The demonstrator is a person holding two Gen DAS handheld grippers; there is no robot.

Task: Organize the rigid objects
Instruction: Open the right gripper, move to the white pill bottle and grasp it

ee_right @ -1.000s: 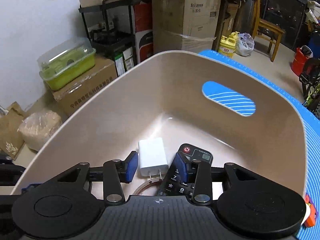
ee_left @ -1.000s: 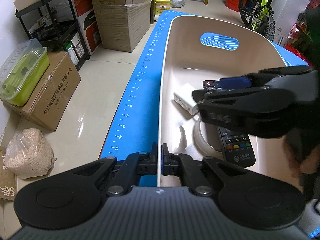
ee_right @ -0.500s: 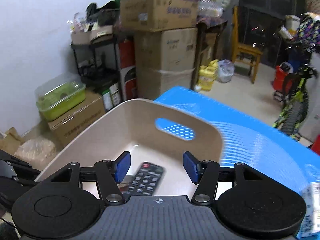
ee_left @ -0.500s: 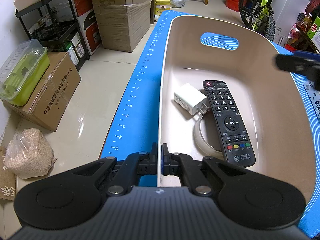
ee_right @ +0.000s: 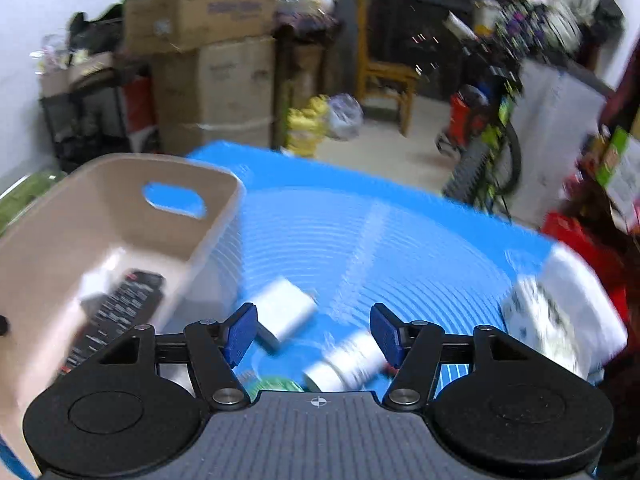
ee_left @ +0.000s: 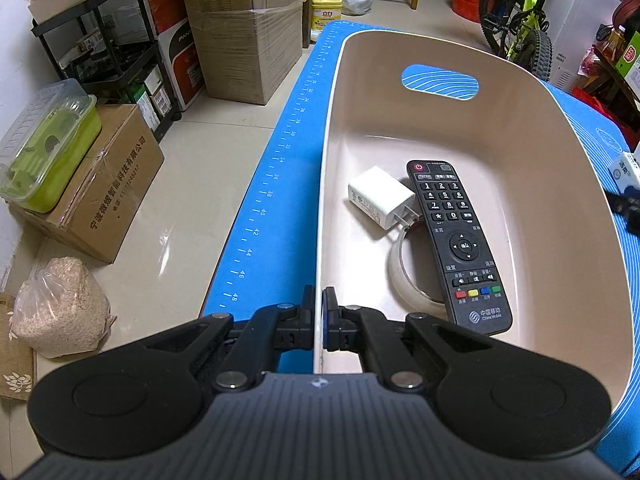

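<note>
Two items lie flat on bin floor: black remote (ee_left: 460,246), red power key at far end, coloured keys near; white charger (ee_left: 380,197) touching its left side, prongs toward remote. Beige bin (ee_left: 520,128) sits on blue mat (ee_left: 276,168). Left gripper (ee_left: 319,316) clamped on bin's near rim. Right gripper (ee_right: 316,330) jaws just widening, nothing between; beneath, blurred white block (ee_right: 286,312) and white bottle (ee_right: 348,362) on mat.

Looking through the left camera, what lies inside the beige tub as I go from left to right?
White charger → clear ring, partly under the next → black remote, all inside the tub.
</note>
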